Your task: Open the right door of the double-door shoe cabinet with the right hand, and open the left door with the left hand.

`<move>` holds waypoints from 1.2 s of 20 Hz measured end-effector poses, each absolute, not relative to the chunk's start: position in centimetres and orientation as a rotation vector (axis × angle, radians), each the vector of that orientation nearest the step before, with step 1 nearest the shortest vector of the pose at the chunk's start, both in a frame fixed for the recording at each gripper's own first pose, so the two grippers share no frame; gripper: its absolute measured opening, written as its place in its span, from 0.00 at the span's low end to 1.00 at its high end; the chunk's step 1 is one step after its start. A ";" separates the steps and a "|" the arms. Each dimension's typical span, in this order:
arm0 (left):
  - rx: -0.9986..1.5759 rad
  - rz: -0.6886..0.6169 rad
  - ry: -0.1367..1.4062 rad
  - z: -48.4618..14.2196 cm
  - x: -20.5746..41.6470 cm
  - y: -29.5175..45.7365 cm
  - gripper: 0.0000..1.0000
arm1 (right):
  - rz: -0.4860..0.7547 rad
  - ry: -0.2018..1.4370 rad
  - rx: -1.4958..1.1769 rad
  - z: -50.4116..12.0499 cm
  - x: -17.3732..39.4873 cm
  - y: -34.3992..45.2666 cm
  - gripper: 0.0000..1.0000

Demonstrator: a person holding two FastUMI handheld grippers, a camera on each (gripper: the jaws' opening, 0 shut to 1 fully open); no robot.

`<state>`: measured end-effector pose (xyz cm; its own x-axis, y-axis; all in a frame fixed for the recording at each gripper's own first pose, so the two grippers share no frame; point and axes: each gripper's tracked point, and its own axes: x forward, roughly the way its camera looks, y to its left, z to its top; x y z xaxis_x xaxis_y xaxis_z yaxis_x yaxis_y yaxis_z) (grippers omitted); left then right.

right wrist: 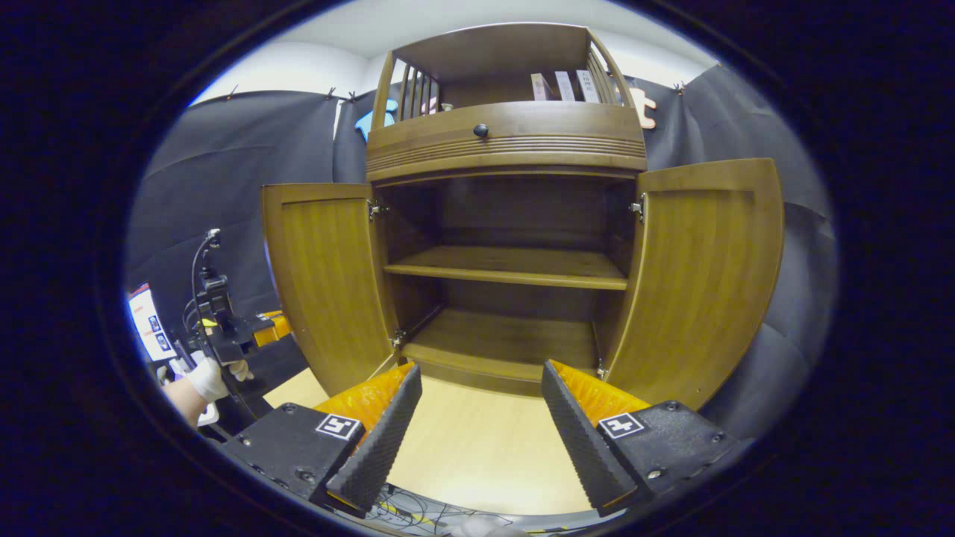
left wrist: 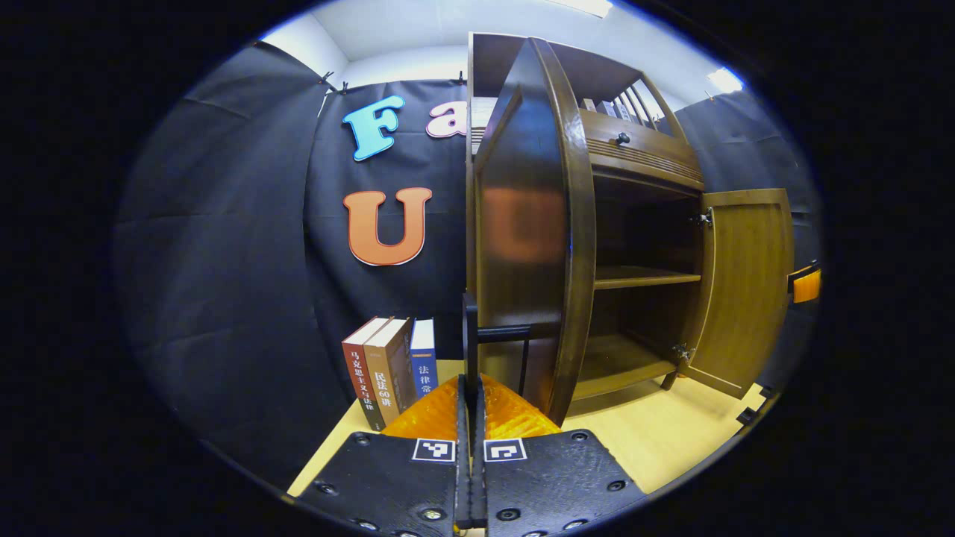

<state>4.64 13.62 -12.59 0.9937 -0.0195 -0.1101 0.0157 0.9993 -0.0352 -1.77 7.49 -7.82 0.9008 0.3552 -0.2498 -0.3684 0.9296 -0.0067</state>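
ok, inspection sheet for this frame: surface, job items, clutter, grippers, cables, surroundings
Surface: pale wood tabletop, bare in front of the cabinet.
Job's things: shoe cabinet with left door and right door both swung open; shelves look empty.
Clutter: three books standing left of the cabinet.
Grippers: left gripper shut, its fingers at the left door's handle bar; right gripper open, holding nothing.
Cables: a tangle at the table's near edge.
Surroundings: black cloth wall; gloved hand holding the left gripper.
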 end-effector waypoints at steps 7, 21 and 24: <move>-0.043 -0.099 0.127 -12.8 4.9 15.3 0.00 | 0.340 0.245 -0.060 -7.6 -1.2 6.3 1.00; -0.012 0.016 0.214 -13.0 -0.6 20.8 0.95 | 0.269 0.192 -0.063 -6.6 -1.4 2.0 1.00; 0.017 0.070 0.206 -11.7 -3.2 19.7 0.97 | 0.274 0.187 -0.050 -6.3 -1.2 1.2 1.00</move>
